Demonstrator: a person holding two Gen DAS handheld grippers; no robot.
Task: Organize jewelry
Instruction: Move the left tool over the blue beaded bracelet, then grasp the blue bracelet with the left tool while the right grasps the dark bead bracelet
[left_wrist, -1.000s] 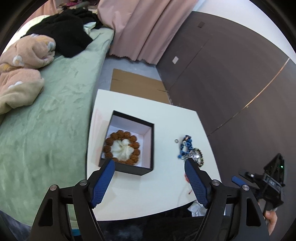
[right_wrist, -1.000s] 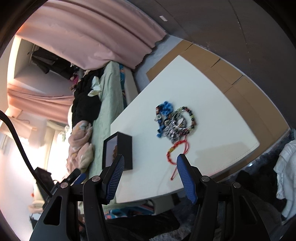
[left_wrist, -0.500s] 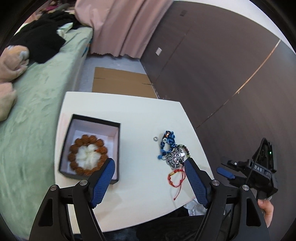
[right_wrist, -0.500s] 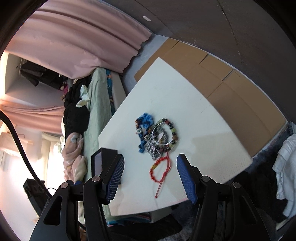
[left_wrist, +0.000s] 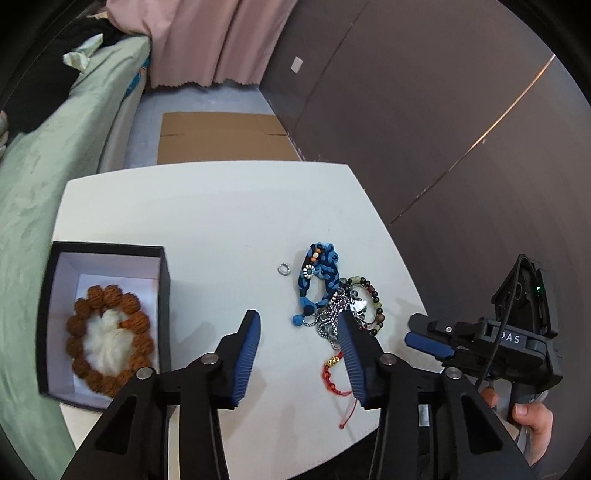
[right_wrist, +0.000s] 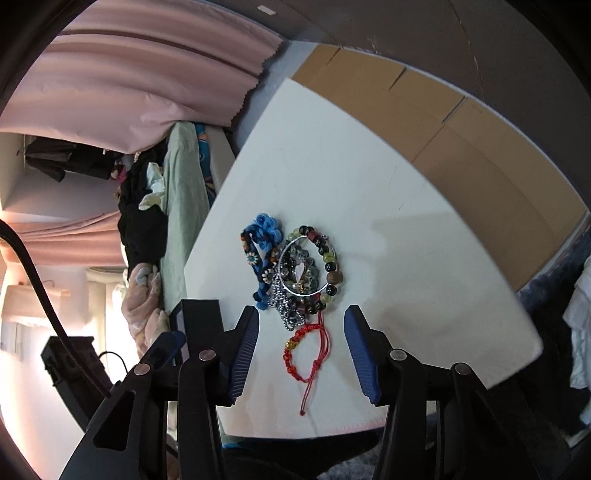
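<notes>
A black box (left_wrist: 164, 291) with a white lining sits at the table's left and holds a brown bead bracelet (left_wrist: 107, 339). A jewelry pile lies at the right: a blue braided bracelet (left_wrist: 319, 275), a multicolour bead bracelet (left_wrist: 373, 302), a silver chain (left_wrist: 328, 321), a red cord bracelet (left_wrist: 332, 373) and a small silver ring (left_wrist: 283, 268). My left gripper (left_wrist: 299, 362) is open above the table, between box and pile. My right gripper (right_wrist: 301, 347) is open, its fingers either side of the red cord bracelet (right_wrist: 304, 350) in the right wrist view, below the pile (right_wrist: 299, 266).
The white table (left_wrist: 207, 214) stands beside a green-covered bed (left_wrist: 44, 166). Flat cardboard (left_wrist: 221, 136) lies on the floor behind the table. A dark wall panel (left_wrist: 406, 110) runs along the right. Pink curtains (left_wrist: 221, 37) hang at the back.
Both grippers have moved toward the jewelry pile. The left view has swung right, so the box sits further left. The pile is larger in the right wrist view.
</notes>
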